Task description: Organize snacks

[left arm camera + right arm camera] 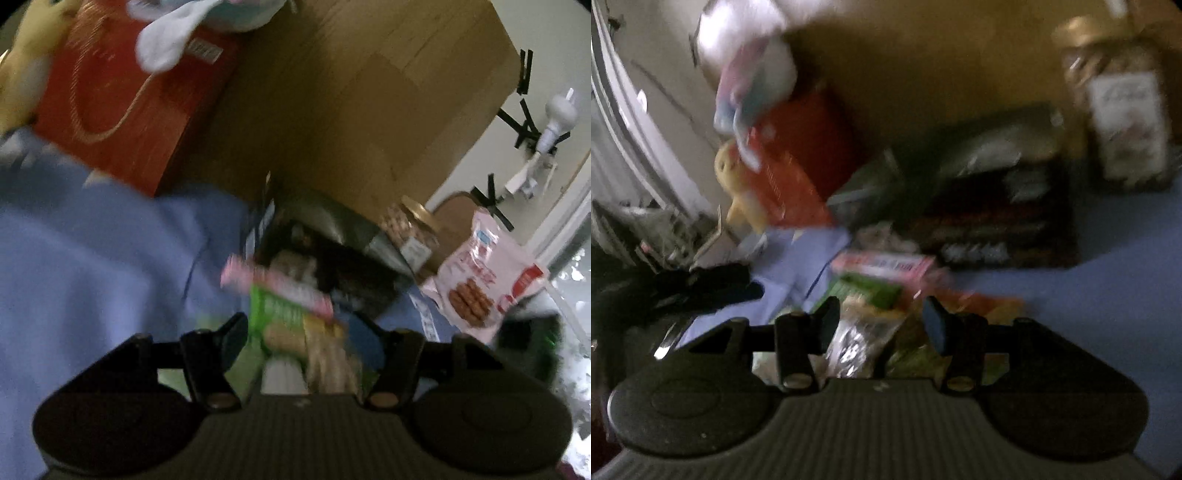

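Both grippers hang over a heap of snack packets on the blue bedsheet (92,258), and both pictures are smeared by motion.

The left gripper (297,332) has its jaws spread wide. A green packet (273,314) and a pink-edged packet (280,288) lie between and just ahead of them, but I cannot tell whether either finger touches them.

The right gripper (881,323) is also parted, its jaws standing over a silvery wrapper (853,347), with a pink box (882,264) and a green pack (871,291) just beyond. No grip shows.

Behind the heap sits a dark open box (332,254) with packets inside, too blurred to name. Just beside it stands a gold-lidded jar (410,229) filled with something pale and nut-like. A pink biscuit bag (484,273) lies near the jar. A big cardboard box (369,92) and a red gift bag (122,103) stand behind them.
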The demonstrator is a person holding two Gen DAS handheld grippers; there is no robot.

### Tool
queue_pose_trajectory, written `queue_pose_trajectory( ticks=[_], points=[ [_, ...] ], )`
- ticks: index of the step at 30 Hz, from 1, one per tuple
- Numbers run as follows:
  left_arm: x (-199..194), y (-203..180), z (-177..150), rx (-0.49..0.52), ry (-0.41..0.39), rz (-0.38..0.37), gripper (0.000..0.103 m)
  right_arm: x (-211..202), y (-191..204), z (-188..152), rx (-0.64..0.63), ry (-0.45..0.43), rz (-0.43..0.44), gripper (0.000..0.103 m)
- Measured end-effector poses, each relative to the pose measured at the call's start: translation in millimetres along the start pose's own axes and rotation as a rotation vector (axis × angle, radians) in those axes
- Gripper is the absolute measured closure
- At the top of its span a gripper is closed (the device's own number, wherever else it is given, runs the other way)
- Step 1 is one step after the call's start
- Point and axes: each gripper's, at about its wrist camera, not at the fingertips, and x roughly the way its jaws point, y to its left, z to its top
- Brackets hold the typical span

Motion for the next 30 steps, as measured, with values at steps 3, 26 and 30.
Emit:
queue_pose_trajectory(
  ticks=[3, 26, 30],
  points=[
    [-16.3, 3.2, -19.4, -0.025, 0.015, 0.016, 0.041, 0.6, 5.5, -4.1, -0.034, 0.005, -0.014, 0.068],
    [22.7, -43.7, -64.1, 0.069, 0.166, -0.048, 0.027, -103.0, 18.1, -99.6, -0.088, -0.021, -0.129, 0.037],
    [38.5, -48.5, -67.5, 0.089, 0.182, -0.046, 0.017, -91.3, 28.7, -102.8, -0.189, -0.005, -0.169, 0.037]
  ],
)
